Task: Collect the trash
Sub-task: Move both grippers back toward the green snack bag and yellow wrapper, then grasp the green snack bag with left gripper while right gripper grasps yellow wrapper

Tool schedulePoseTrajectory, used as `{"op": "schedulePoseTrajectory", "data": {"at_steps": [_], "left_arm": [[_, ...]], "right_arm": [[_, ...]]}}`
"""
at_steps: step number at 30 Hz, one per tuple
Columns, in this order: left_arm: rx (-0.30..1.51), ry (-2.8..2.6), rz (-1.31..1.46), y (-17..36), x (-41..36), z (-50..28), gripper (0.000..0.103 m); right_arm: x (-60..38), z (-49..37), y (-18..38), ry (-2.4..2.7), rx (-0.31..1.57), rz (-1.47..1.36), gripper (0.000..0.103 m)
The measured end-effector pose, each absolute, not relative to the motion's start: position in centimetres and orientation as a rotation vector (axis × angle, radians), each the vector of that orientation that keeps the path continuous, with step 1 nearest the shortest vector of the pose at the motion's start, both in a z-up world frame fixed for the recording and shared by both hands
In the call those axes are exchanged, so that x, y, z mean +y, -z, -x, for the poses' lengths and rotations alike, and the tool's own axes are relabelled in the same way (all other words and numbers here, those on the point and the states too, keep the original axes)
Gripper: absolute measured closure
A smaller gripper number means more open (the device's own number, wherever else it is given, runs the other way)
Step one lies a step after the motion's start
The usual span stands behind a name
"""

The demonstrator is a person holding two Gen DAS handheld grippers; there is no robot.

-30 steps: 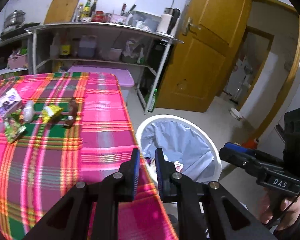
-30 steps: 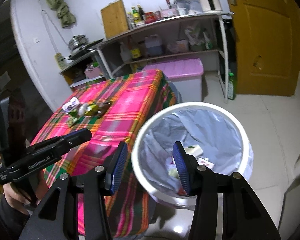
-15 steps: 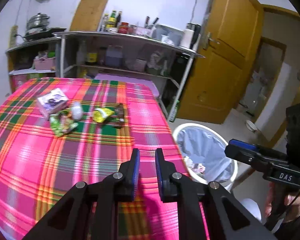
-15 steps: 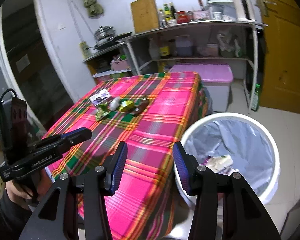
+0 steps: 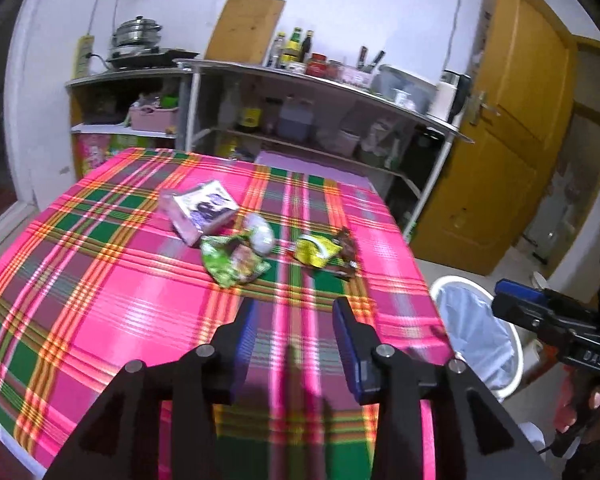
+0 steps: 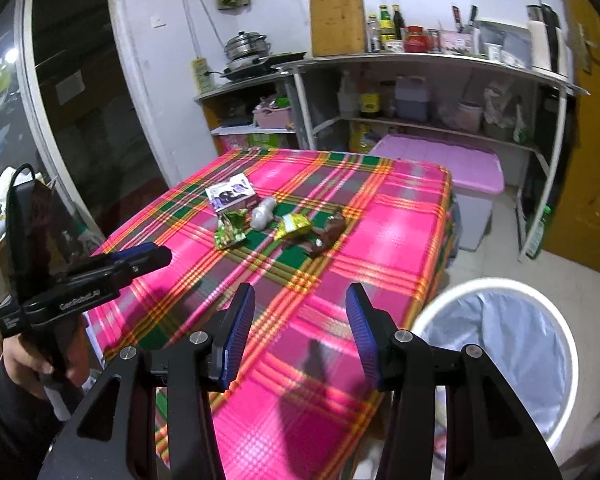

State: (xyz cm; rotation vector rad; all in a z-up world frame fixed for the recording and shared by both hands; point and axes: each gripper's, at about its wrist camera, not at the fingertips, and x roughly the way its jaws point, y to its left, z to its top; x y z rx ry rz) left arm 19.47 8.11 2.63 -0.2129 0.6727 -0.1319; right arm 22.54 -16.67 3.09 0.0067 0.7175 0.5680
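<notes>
L tongs wide, empty, over table near edge. R tongs wide too, empty, over table corner. Trash in a cluster mid-table, well apart from both: box, green wrapper, whitish blob (maybe a bag, blurred), yellow wrapper, brown wrapper. Bin on floor beside table.

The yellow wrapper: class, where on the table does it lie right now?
The yellow wrapper lies mid-table on the checked tablecloth, in the row of trash, between the white crumpled ball on its left and the brown wrapper on its right.
</notes>
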Motion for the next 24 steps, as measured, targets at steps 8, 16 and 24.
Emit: {"op": "schedulePoseTrajectory", "data": {"at_steps": [8,16,24], "left_arm": [[0.698,0.073,0.255,-1.1,10.3,-24.0,0.058],[0.755,0.031,0.294,1.2,11.6,-28.5,0.057],[0.797,0.003,0.289,2.9,11.3,-31.6,0.056]], "right_arm": [[-14.2,-25.6,-2.5,-0.599,0.727,0.029,0.048],[-12.6,-28.3,-1.5,-0.608,0.750,0.046,0.048],[-11.0,-30.9,-0.3,-0.610,0.769,0.059,0.047]]}}
